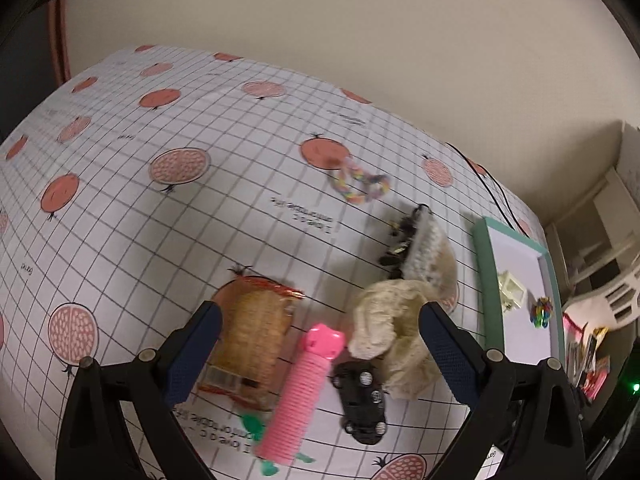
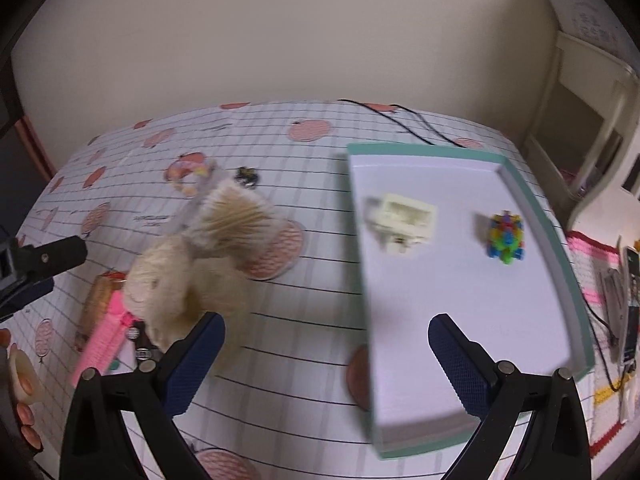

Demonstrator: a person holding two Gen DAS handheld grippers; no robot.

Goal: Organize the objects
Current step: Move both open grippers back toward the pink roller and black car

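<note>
Left gripper (image 1: 320, 340) low in the left wrist frame, jaws spread wide, nothing pinched. Between the jaws, nearest: pink ribbed tube toy (image 1: 298, 392) lying lengthwise, a green toy piece (image 1: 253, 426) poking from under its near end. Just right of it a black toy car (image 1: 362, 402), wheels up. Left of the tube a wrapped biscuit packet (image 1: 252, 344), close beside the left jaw. Touching the car's far end, a cream plush lump (image 1: 390, 332), crumpled, crowding the right jaw. Beyond the plush a clear box of cotton swabs (image 1: 428, 256) tilted against it, then a small black hair clip (image 1: 402, 236). Farther, a pastel braided ring (image 1: 360, 184), blurred, alone on the gridded pomegranate-print cloth over the worktop (image 1: 160, 220).

Right gripper (image 2: 326, 354) low in the right wrist frame, jaws likewise spread and empty, hanging over the near left corner of a teal-rimmed white tray (image 2: 560, 248). On the tray floor, mid-frame, a cream plastic block (image 2: 406, 216), and well apart to the right a multicoloured spiky ball (image 2: 505, 238). Black cable (image 2: 404, 120) trailing along the worktop's far edge behind the tray.
</note>
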